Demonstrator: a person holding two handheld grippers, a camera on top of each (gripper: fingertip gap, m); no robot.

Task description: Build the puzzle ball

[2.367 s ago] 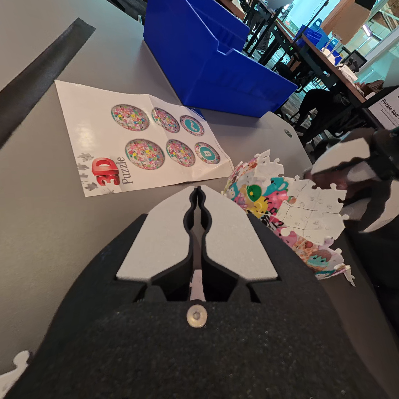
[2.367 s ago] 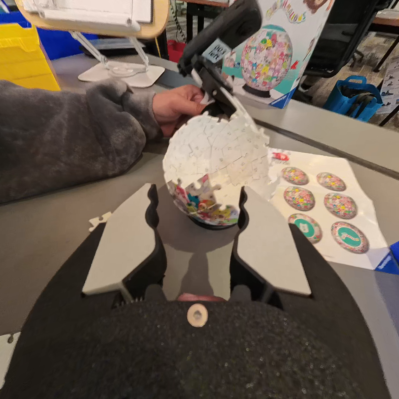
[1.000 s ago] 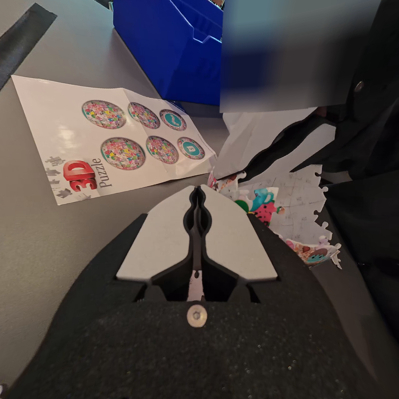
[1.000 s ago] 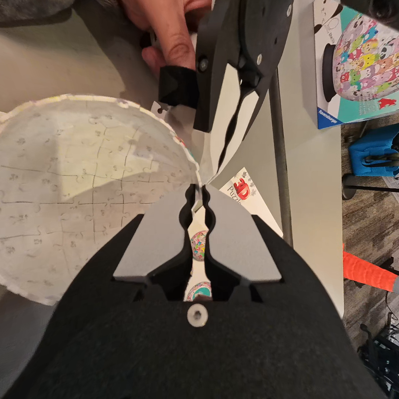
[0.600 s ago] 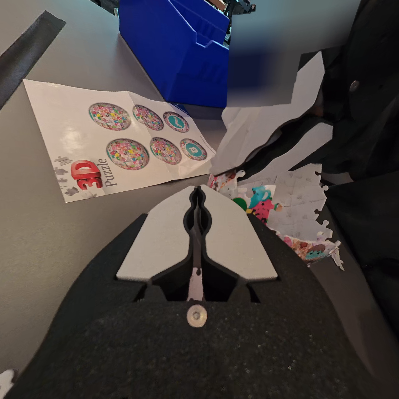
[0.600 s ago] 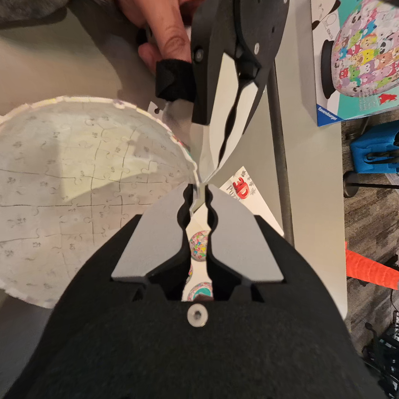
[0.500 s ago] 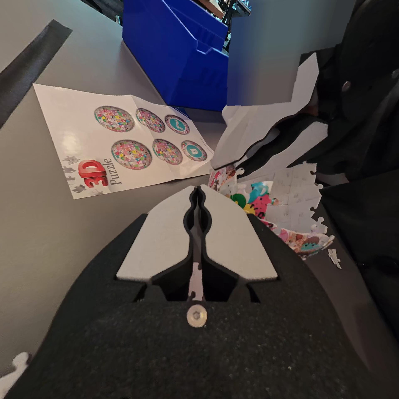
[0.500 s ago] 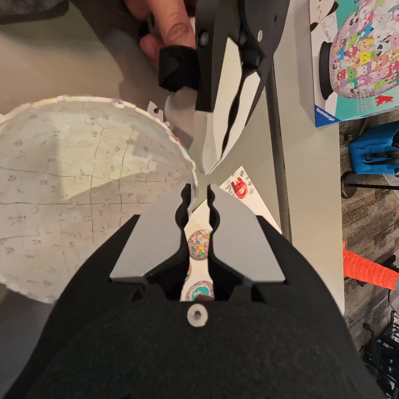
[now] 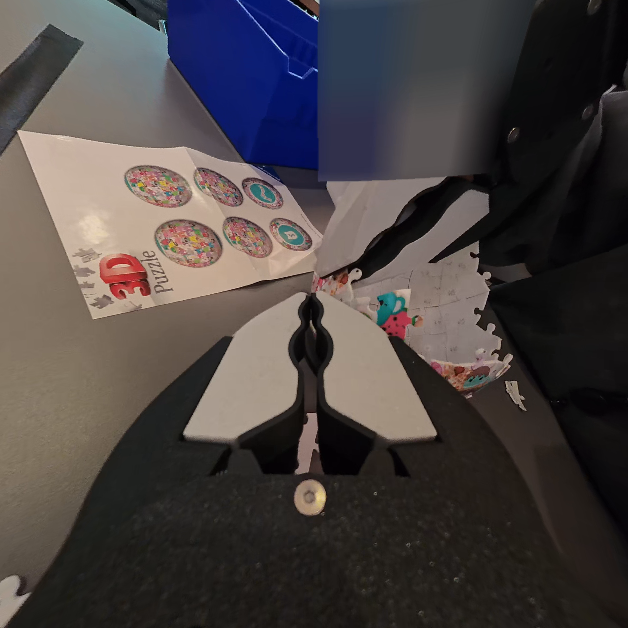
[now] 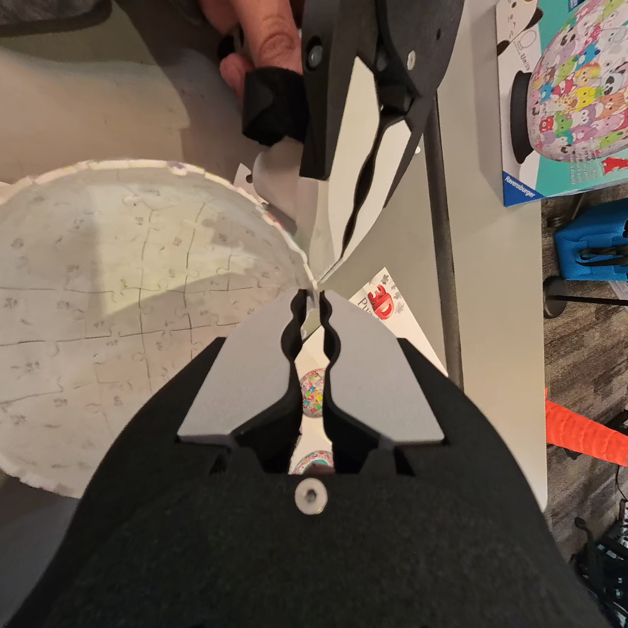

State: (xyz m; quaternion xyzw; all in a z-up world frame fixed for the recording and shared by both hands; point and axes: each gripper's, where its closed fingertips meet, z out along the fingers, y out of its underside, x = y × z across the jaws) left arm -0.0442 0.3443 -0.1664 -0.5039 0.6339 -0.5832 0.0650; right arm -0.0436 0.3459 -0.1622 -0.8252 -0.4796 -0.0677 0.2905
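1. Counter [image 9: 51,356]: grey, w/ a dark strip running across it toward the far side.
2. Blue bin [image 9: 244,78]: at the back of the counter, behind the paper sheet.
3. Puzzle box [image 10: 564,98]: lies on the counter beyond the dark strip, w/ a picture of the finished ball on it.
4. Puzzle ball [image 10: 119,306]: half-built shell on the counter, open side toward my right cam, so I see the white inside w/ piece seams. From my left cam the coloured outside [image 9: 394,312] shows just right of my left tool tips. Jagged unfinished rim all round.
5. Instruction sheet [image 9: 163,217]: flat on the counter beside the ball, six round pics printed on it.
6. My left tool [image 9: 312,296]: pressed together, tips right at the ball's rim. A pale sliver shows deep in the slot near the base; can't tell what it is. In my right cam this tool [image 10: 317,280] comes down from above, my hand [image 10: 268,37] on its grip.
7. My right tool [image 10: 312,299]: nearly closed, pinching the ball's rim edge at the tips; narrow gap left further back. Its tips meet my left tool's tips at the same spot on the rim. In my left cam it [image 9: 334,272] reaches in from the upper right onto the rim.
8. Loose piece [image 9: 515,394]: lies on the counter just right of the ball.
9. Another white piece [image 9: 10,591]: edge of one at the bottom-left corner, mostly hidden by my tool body.
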